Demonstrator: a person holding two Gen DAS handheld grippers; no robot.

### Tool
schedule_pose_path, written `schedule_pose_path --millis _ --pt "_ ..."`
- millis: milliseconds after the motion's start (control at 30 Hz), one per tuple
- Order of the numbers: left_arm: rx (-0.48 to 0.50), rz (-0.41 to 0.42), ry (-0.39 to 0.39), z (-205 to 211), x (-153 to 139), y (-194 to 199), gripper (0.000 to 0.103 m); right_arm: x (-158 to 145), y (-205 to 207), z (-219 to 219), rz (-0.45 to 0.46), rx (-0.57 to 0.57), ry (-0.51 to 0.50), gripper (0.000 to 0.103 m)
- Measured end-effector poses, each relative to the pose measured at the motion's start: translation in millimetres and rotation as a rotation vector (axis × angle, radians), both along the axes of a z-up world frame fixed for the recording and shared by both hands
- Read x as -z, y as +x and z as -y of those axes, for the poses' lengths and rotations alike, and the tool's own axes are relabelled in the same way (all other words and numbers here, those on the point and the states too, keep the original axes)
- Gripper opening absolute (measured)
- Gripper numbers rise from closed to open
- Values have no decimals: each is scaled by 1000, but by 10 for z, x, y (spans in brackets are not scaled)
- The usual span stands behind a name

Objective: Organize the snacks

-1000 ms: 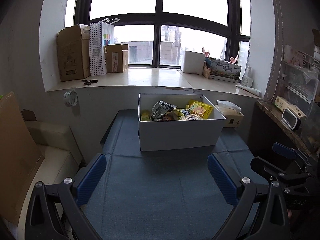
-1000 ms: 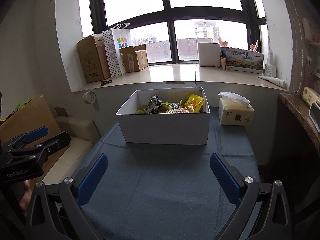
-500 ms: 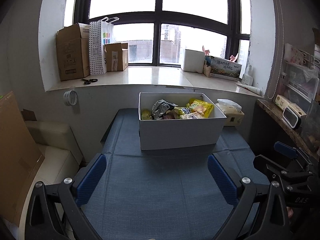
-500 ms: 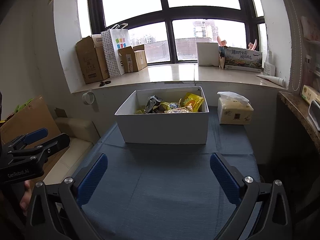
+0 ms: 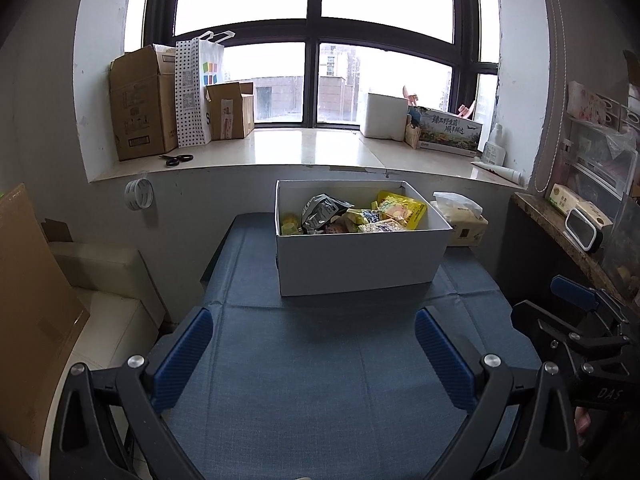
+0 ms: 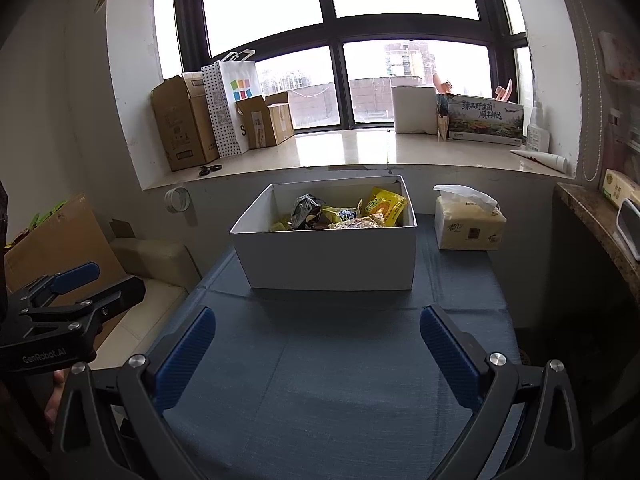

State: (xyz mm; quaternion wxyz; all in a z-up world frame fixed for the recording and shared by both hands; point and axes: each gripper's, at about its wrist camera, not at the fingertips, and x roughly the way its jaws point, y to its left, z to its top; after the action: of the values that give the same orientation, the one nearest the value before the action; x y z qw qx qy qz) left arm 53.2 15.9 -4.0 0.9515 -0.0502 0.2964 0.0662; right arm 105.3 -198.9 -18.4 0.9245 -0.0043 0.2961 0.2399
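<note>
A white open box [image 5: 360,264] [image 6: 328,258] stands at the far end of a blue-covered table [image 5: 320,380] [image 6: 340,380]. Inside lie several snack packets: a silver-black one [image 5: 320,210] [image 6: 306,208], a yellow one [image 5: 400,210] [image 6: 386,204] and other small yellow packs. My left gripper [image 5: 314,356] hangs open over the near table, empty. Over the same near part my right gripper [image 6: 316,356] is open too, nothing between its blue pads. Each gripper shows at the edge of the other's view.
A tissue pack [image 5: 460,220] [image 6: 468,224] sits right of the box. The window sill behind holds cardboard boxes [image 5: 140,120], a dotted paper bag [image 5: 198,92], scissors [image 5: 178,159] and a printed carton [image 5: 448,130]. A stone shelf [image 5: 560,228] is at right, cardboard [image 5: 28,300] at left.
Both grippers have drifted back a little from the box, so it looks slightly smaller. Both stay open and nothing else has moved.
</note>
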Motion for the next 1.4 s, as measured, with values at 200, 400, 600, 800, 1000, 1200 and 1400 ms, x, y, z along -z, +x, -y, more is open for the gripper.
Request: schedule_pose_path --millis 200,400,600,800,1000,1200,1400 --pt "-7 1 3 -11 -3 -9 103 5 1 -4 -3 -8 5 103" --pt "3 5 -3 -2 -5 -23 103 6 -5 -7 -3 -9 6 103" --pt "0 1 0 -4 3 -12 103 3 -1 5 -6 -2 11 103" --pt "3 7 1 5 0 -27 103 -17 -34 3 5 -23 33 103" --pt "3 17 1 1 -8 -45 103 -31 -37 23 8 -22 58 103" --pt "2 10 3 -1 3 -34 103 -27 -39 10 8 -23 57 103" --pt "1 5 4 -3 12 -27 103 -24 -34 14 10 -11 55 103"
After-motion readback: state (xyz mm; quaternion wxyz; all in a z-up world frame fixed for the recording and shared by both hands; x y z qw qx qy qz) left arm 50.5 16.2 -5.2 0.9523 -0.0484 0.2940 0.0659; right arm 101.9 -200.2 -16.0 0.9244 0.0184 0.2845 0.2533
